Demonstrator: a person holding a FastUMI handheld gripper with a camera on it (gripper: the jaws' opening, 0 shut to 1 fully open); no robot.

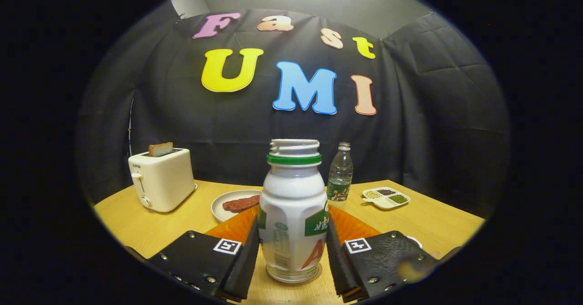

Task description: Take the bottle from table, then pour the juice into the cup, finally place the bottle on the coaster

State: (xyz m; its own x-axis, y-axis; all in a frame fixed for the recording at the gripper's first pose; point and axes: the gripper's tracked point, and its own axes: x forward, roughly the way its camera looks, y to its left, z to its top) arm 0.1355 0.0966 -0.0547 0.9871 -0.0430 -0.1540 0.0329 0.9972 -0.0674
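Observation:
A white plastic bottle (291, 191) with a green neck ring and no cap stands upright between my fingers. Its base rests on the wooden table (136, 223), where the thin edge of a round tan disc (319, 272), perhaps the coaster, shows beneath it. My gripper (293, 236) is shut on the bottle, with one finger against each side of its lower body. A small curve of white rim (413, 239), maybe the cup, shows just beyond the right finger; the rest of it is hidden.
Beyond the fingers stand a white toaster (160, 180) holding a slice of bread, a white plate (225, 205) with a dark red piece of food, a clear water bottle (340, 175) and a small divided dish (386, 198) of grains. Black cloth walls close the back.

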